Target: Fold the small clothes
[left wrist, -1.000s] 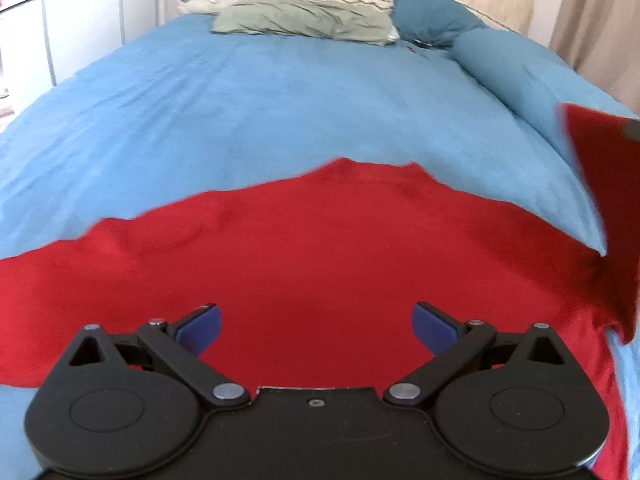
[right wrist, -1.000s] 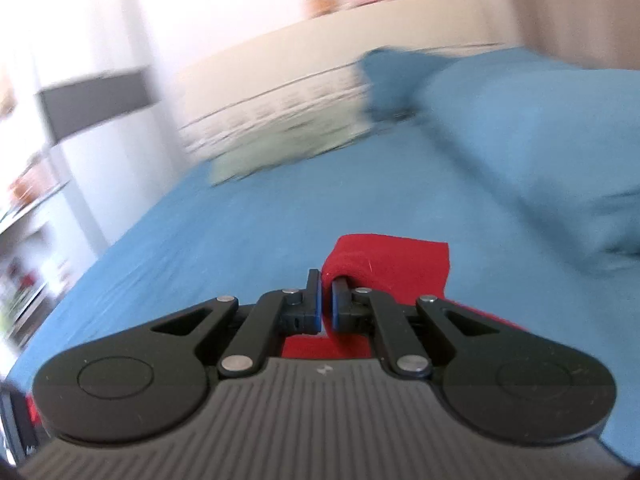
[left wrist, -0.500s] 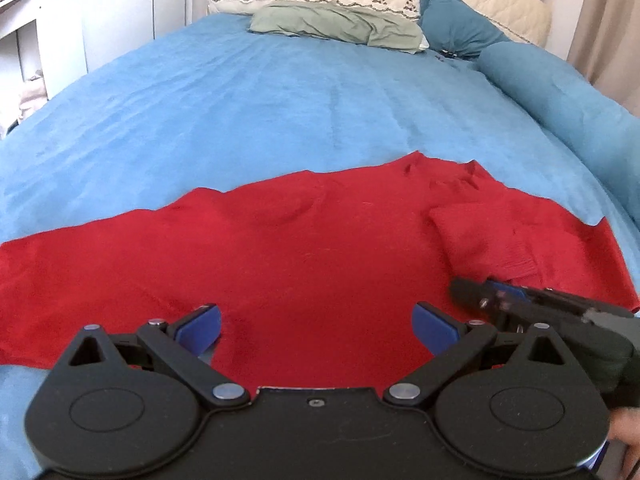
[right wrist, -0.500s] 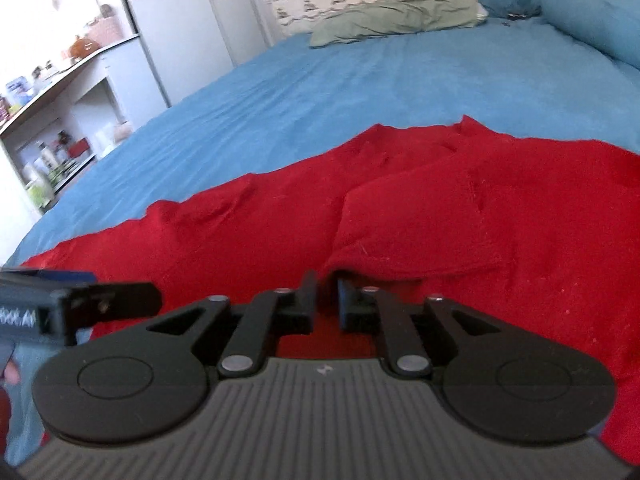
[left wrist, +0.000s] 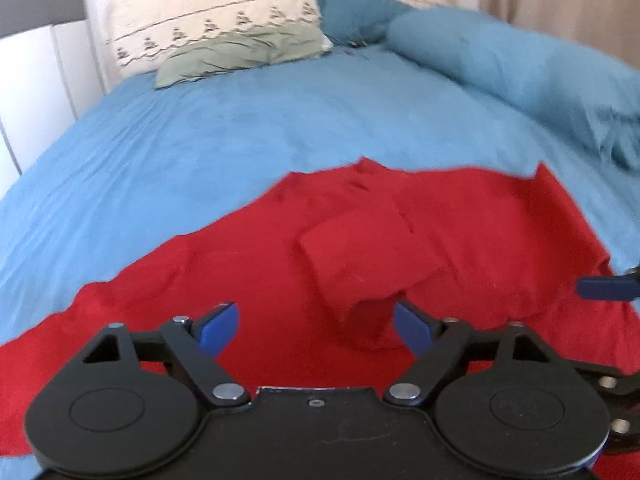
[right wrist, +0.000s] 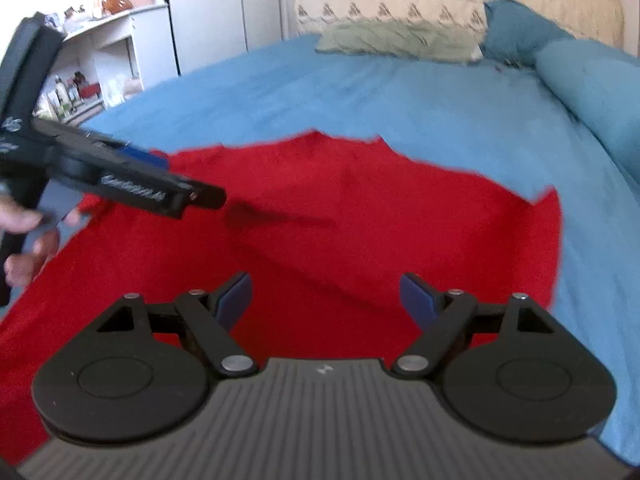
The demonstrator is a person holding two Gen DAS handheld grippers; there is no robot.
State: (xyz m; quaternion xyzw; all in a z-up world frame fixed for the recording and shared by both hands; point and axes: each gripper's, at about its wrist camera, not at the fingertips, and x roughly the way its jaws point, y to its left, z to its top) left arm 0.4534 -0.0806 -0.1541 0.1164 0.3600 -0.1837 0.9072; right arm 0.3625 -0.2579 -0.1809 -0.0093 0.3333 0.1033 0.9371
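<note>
A red garment (left wrist: 460,240) lies spread on the blue bed cover (left wrist: 240,140). One sleeve (left wrist: 368,264) is folded inward over its body. My left gripper (left wrist: 316,326) is open and empty, hovering just above the garment near the folded sleeve's end. My right gripper (right wrist: 326,298) is open and empty above the garment's (right wrist: 360,220) right part. The left gripper also shows in the right wrist view (right wrist: 176,188), at the left. A blue fingertip (left wrist: 600,288) of the right gripper shows at the right edge of the left wrist view.
A green pillow (left wrist: 248,52) and a dark blue pillow (left wrist: 352,16) lie at the headboard. A rolled blue duvet (left wrist: 520,68) runs along the bed's right side. White shelves (right wrist: 100,60) and a wardrobe stand left of the bed.
The right gripper carried the sleeve over the garment's body, then opened and let it go. Both grippers have shifted; the left stayed open.
</note>
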